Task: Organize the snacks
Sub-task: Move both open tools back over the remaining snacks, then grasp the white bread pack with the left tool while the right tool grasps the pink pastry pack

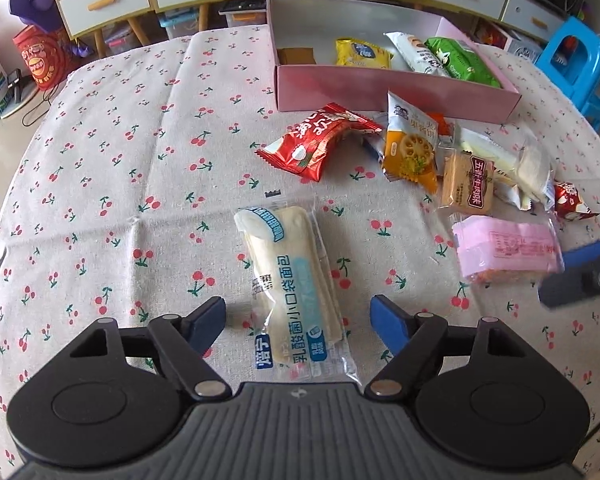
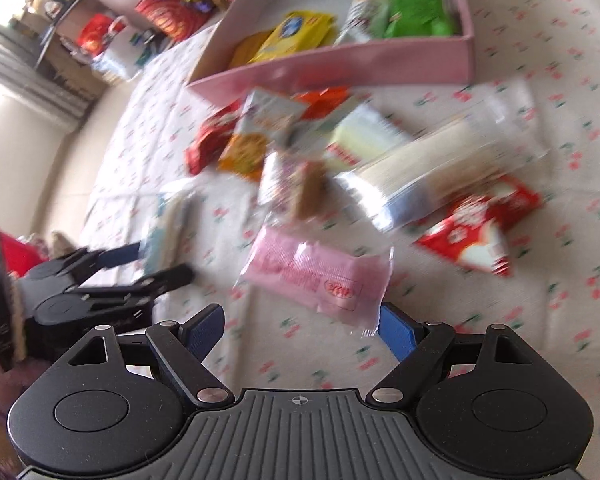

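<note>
Left hand-held gripper [image 1: 298, 322]: the blue pads are seen apart, one on each side of the near end of the long white bread roll in a clear plastic wrapper with blue print [image 1: 292, 280]; a gap is visible between each pad and the wrapper, so nothing is clamped.
White bread roll: it is laid flat on the tabletop covered by a cherry-print cloth [image 1: 120, 168], lengthwise between the two fingers.
Right hand-held gripper [image 2: 300, 326]: the jaws are held wide apart above the cloth; the flat pink snack packet [image 2: 320, 276] is found just in front of them, its near corner close to the right blue pad [image 2: 398, 330]. Contact cannot be told, because the picture is blurred.
Pink cardboard box [image 1: 380, 84]: it is placed at the far side of the tabletop, with yellow, white and green packets inside.
Loose snacks: a red packet [image 1: 320, 140], an orange packet [image 1: 410, 148] and others are piled between the box and the grippers.
</note>
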`<state>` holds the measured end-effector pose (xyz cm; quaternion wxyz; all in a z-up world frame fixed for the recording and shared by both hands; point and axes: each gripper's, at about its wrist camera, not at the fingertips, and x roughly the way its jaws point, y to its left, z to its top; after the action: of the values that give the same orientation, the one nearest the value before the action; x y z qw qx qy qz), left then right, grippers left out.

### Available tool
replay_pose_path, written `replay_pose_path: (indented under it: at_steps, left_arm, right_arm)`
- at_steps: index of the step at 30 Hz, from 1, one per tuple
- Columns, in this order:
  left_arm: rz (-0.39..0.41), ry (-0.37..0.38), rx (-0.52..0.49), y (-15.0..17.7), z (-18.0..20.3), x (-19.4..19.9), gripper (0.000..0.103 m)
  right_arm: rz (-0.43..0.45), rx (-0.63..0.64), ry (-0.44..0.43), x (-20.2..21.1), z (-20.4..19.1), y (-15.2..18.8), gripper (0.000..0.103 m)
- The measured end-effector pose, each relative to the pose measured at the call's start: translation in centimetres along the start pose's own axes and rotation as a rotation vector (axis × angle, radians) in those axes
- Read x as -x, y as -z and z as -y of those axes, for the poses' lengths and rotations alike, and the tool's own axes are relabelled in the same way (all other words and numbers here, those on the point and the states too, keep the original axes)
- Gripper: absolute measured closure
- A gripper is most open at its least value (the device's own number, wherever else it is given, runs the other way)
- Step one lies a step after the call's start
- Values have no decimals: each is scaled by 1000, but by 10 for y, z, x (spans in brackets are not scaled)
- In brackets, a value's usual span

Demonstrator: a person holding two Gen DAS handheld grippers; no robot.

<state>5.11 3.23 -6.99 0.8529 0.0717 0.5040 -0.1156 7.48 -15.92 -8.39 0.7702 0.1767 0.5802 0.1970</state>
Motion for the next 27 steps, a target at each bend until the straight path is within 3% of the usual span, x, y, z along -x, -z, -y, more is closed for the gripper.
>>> replay_pose_path:
  at_steps: [4,9,14,22,27]
  left_arm:
    - [-2,-12,0,0,-2,0,27]
    - [-2,-15,4,0,-4,1,28]
    - [0,-14,5,-1,-4,1,28]
    - [5,-8,14,-1,-4,-1,28]
    - [13,-11,24,0,-7,1,35]
  right_arm:
    - [-57,58,-53,-3,-15,7,18]
    - [-81,136,53,-5,-21,10,18]
    - [-39,202,172,-6,-18,10,18]
    - [41,389,273,-24,-43,12,18]
    - [62,424,282,-31,-52,13,18]
